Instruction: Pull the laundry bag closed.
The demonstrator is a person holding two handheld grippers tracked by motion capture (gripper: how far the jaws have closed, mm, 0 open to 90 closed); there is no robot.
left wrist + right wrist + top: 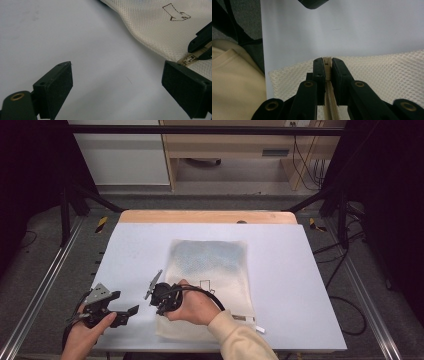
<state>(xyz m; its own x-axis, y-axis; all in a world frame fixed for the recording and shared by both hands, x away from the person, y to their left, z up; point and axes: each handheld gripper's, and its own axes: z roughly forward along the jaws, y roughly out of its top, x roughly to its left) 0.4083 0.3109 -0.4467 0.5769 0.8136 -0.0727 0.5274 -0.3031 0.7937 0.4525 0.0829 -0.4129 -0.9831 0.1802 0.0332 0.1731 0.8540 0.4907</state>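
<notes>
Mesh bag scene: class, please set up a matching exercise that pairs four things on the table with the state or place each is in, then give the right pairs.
Things:
1. left gripper
2. right gripper
3. mesh bag
4. zipper pull

States or places:
A. lies flat on the white table
B. shut on the zipper tape
C. open, over bare table beside the bag
D. sits at the bag's edge, just ahead of the left gripper

Pairs: 1-C, 2-B, 3-A, 4-D
</notes>
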